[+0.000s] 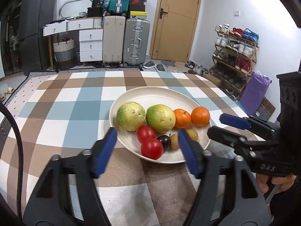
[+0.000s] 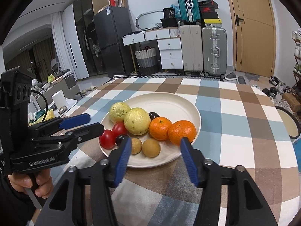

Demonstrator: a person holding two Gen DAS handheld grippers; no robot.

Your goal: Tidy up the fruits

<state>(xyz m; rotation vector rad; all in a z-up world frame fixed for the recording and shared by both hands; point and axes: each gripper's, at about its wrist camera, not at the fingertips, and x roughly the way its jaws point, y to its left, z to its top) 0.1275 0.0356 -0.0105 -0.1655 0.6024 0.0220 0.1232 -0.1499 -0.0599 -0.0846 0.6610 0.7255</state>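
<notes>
A cream plate (image 1: 150, 96) (image 2: 173, 101) sits on the checked tablecloth and holds fruit. On it are two green-yellow guavas (image 1: 131, 116) (image 2: 137, 121), two oranges (image 1: 200, 116) (image 2: 182, 131), two red tomatoes (image 1: 151, 148) (image 2: 107, 139), dark plums (image 1: 164, 142) (image 2: 121, 139) and two brown round fruits (image 1: 174, 141) (image 2: 151, 148). My left gripper (image 1: 147, 150) is open and empty in front of the plate's near rim; it also shows in the right wrist view (image 2: 92, 122). My right gripper (image 2: 155, 157) is open and empty at the plate's near edge; it also shows in the left wrist view (image 1: 218, 125).
The table (image 1: 65, 103) is round, with its far edge near the striped rug (image 1: 37, 74). Suitcases (image 1: 136, 41), white drawers (image 1: 91, 44), a door (image 1: 176, 18) and a shoe rack (image 1: 235, 56) stand behind. A stool (image 2: 287, 122) is at the right.
</notes>
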